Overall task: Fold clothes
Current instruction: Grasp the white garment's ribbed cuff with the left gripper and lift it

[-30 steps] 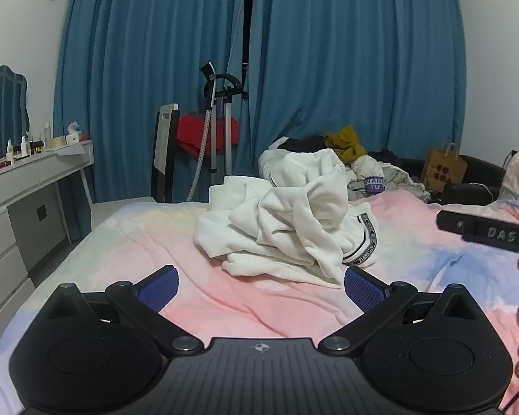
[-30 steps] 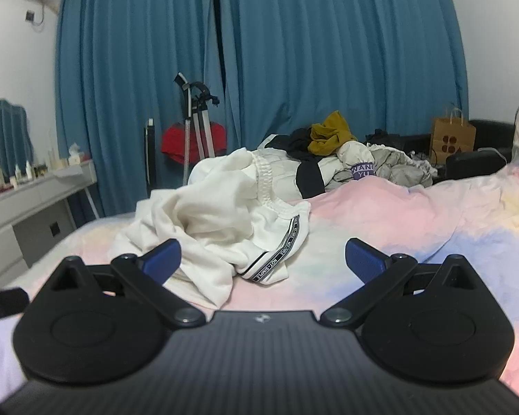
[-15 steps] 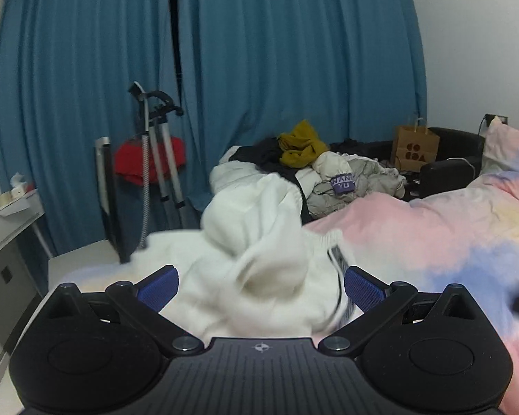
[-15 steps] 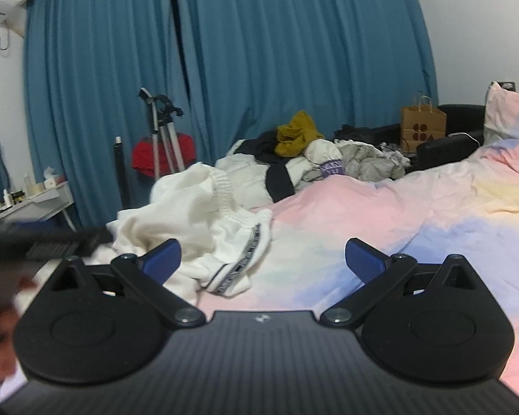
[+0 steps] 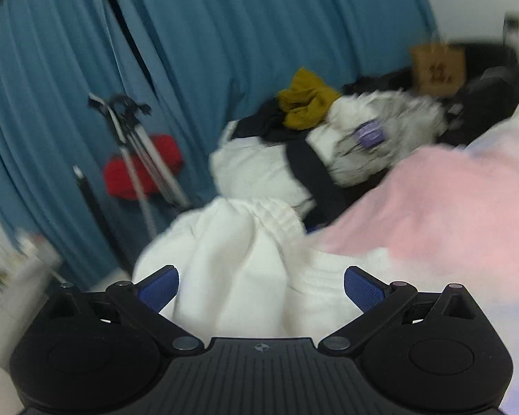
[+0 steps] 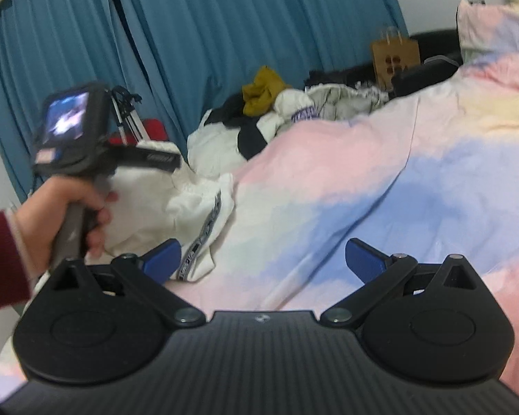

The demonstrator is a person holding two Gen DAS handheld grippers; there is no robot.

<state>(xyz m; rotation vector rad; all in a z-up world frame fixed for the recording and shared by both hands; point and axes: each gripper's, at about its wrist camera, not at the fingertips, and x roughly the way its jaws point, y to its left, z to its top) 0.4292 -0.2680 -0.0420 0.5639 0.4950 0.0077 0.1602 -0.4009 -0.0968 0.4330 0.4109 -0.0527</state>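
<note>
Both claws spread wide over the bed

Left gripper (image 5: pixel 261 285) straddles the white garment (image 5: pixel 238 276) (blurry shot); right gripper (image 6: pixel 263 259) gapes above the pastel duvet (image 6: pixel 346 186), gripping nothing.

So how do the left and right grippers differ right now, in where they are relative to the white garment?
The left gripper sits right over the white garment, cloth filling the gap between its fingers; the right gripper is beside it, with mostly pastel bedding between its fingers. The left wrist view is motion-blurred; the right is sharper. Both are open and hold nothing.
</note>
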